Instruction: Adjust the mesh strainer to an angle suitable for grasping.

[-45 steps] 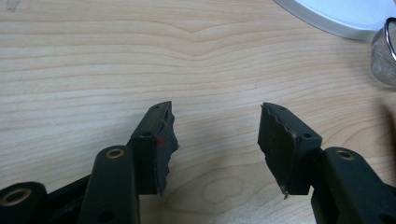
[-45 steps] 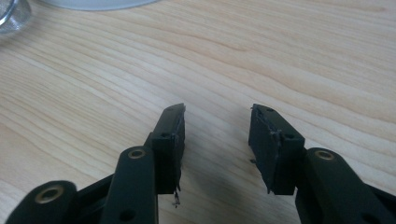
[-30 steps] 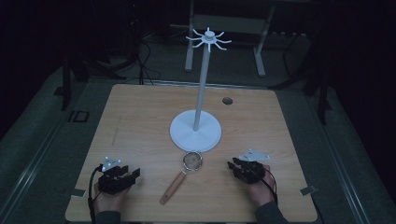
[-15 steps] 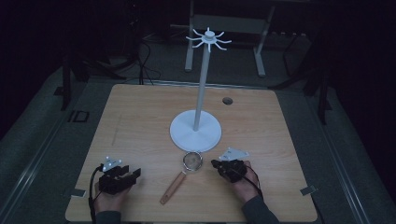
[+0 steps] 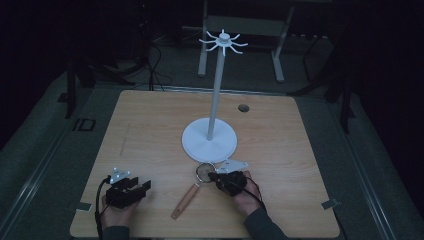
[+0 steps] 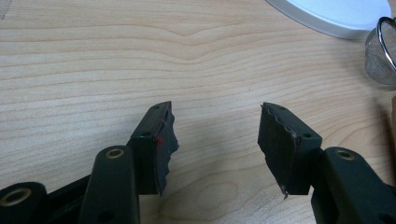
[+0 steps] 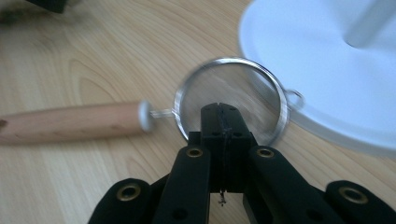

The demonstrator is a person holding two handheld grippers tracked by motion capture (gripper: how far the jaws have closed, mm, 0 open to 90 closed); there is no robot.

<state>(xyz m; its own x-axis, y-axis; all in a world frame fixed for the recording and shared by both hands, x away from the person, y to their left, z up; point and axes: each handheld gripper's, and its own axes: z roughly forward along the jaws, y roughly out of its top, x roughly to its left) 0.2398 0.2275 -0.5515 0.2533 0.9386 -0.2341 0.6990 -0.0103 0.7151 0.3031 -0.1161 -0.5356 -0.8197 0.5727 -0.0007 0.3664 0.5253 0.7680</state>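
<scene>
- The strainer [image 5: 192, 187], a small mesh sieve with a wooden handle, lies flat on the bench [image 5: 150, 125] in the lower middle of the high view. Its ring sits just in front of the white stand [image 5: 210, 140] and the handle slants toward the lower left.
- In the right gripper view the right tool [image 7: 221, 112] sits in the centre of the frame, its two jaws pressed flat together with nothing between them. The tips lie over the sieve's ring, either resting on the rim or just above it; which one I cannot tell.
- With the jaws shut like this there is no grip on the wire, so my judgement is that the tool is lining up on the rim or is about to nudge it.
- The left tool [image 5: 134, 189] rests at the lower left of the high view, jaws wide apart and empty over bare wood, probably parked clear of the work.
- The stand's hooks at the top centre are empty, a likely place to hang the sieve.
</scene>
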